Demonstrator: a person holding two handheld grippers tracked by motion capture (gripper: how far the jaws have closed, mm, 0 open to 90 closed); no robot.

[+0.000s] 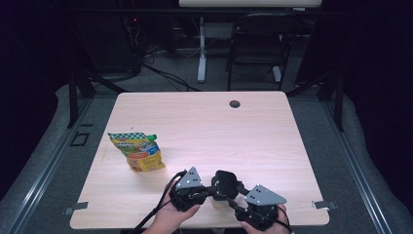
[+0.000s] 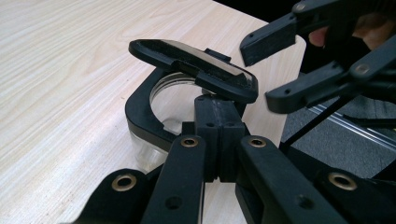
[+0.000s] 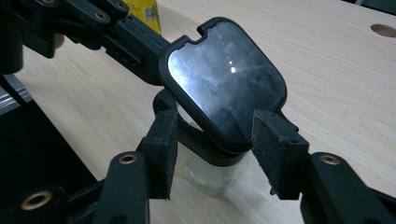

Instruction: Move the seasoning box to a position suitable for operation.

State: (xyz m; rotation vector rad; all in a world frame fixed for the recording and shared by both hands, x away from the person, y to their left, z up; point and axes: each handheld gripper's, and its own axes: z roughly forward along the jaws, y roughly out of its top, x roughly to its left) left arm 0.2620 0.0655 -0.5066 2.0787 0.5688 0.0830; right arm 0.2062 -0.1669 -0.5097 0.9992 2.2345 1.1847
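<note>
Tool in my left hand [image 1: 207, 191] is closed on the hinge tab of the jar [image 3: 205, 168] at the bench's near edge; my right tool [image 3: 212, 154] stands open around its raised lid [image 3: 226, 84], gripping nothing. I should hold the jar firmly and lift the lid gently.

My worktop: pale wood table [image 1: 204, 122], one round cable hole [image 1: 234, 104] at its far edge. Grey carpet floor [image 1: 160, 78] beyond me, with a black chair [image 1: 258, 46], white desk leg [image 1: 201, 48], tangled cables [image 1: 146, 53]. Surroundings dark.
</note>
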